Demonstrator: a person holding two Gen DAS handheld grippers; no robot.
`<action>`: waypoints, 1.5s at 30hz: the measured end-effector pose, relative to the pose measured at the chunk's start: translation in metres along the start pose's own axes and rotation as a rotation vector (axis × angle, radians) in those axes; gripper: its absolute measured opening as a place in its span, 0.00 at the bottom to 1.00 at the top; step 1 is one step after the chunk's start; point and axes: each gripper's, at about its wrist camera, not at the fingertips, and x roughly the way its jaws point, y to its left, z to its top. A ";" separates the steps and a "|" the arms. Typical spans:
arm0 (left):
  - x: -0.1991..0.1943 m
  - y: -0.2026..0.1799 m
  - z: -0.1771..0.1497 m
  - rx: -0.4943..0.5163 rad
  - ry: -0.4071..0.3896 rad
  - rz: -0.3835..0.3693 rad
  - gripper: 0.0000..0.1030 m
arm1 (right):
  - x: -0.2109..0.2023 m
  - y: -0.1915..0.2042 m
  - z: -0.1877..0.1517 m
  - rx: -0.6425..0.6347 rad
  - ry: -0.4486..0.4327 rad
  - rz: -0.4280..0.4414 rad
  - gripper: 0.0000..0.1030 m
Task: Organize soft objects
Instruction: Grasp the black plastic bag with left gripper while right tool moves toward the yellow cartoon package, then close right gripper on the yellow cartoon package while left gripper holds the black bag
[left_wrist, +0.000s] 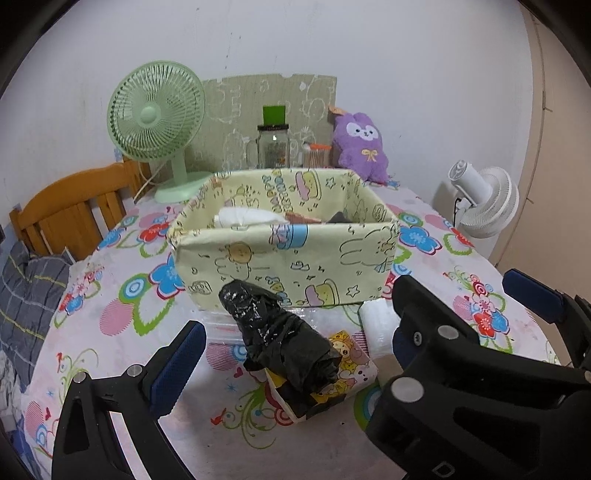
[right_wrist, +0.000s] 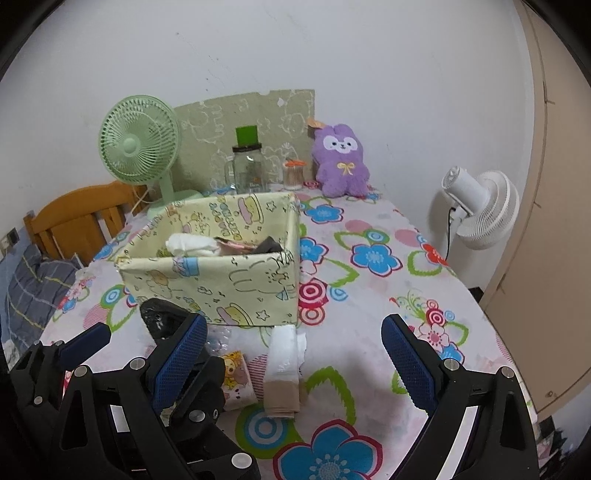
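Near the front of the pale yellow cartoon-print fabric box (left_wrist: 288, 254), left gripper (left_wrist: 295, 332) spread, straddling the crumpled black plastic bag (left_wrist: 284, 332); right gripper (right_wrist: 295, 354) spread, empty; next likely: pinch bag, lift into box.

Fabric box (right_wrist: 221, 273) blocks ahead; tablecloth (right_wrist: 369, 314) rightward lies open.

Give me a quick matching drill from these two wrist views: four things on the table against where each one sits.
Things:
1. black plastic bag
2. white cloth
3. purple plush bunny
4. green desk fan

Places:
A. inside the yellow fabric bin
B. far left of the table, by the wooden chair
C. between the left claw fingers, on a small cartoon-print box
D. against the wall, far right of the table

Pairs: 1-C, 2-A, 3-D, 4-B
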 end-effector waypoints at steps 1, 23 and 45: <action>0.003 0.000 0.000 -0.003 0.006 -0.001 0.99 | 0.002 -0.001 -0.001 0.004 0.005 -0.002 0.94; 0.045 0.011 -0.005 -0.041 0.058 0.027 0.73 | 0.039 -0.001 -0.009 0.005 0.086 -0.030 0.94; 0.022 0.012 -0.010 -0.029 0.018 0.005 0.56 | 0.026 -0.004 -0.014 0.026 0.074 0.000 0.94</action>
